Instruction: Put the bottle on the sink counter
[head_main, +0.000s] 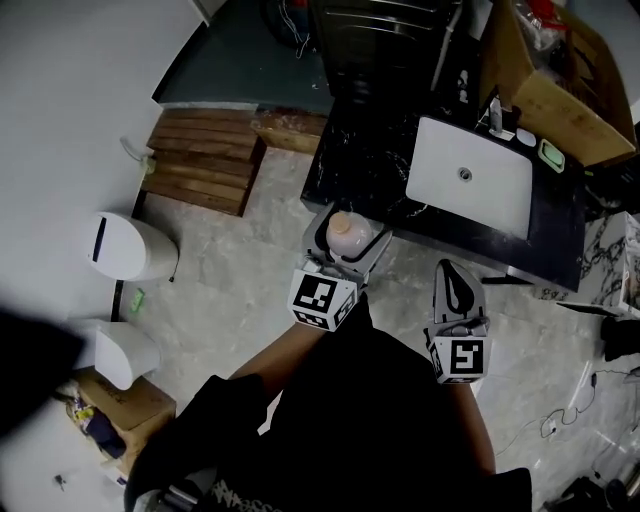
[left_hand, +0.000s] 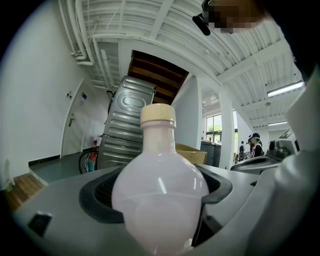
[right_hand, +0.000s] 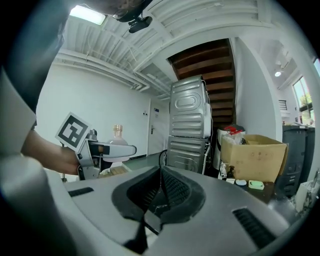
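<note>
A round pale-pink bottle (head_main: 344, 233) with a cream cap stands upright between the jaws of my left gripper (head_main: 346, 243), which is shut on its belly. In the left gripper view the bottle (left_hand: 159, 185) fills the centre, with its cap pointing up. It hangs over the floor just in front of the black sink counter (head_main: 371, 165), whose white basin (head_main: 470, 185) lies to the right. My right gripper (head_main: 453, 272) hangs lower right of the bottle; its jaws (right_hand: 159, 196) are shut with nothing between them. From the right gripper view the left gripper (right_hand: 102, 150) and the bottle (right_hand: 116, 136) show at the left.
A cardboard box (head_main: 560, 75), a green soap dish (head_main: 551, 153) and small items sit on the counter's far right. A wooden pallet (head_main: 205, 160) and two white bins (head_main: 130, 246) stand on the floor at left. Stacked metal appliances (right_hand: 190, 120) rise behind the counter.
</note>
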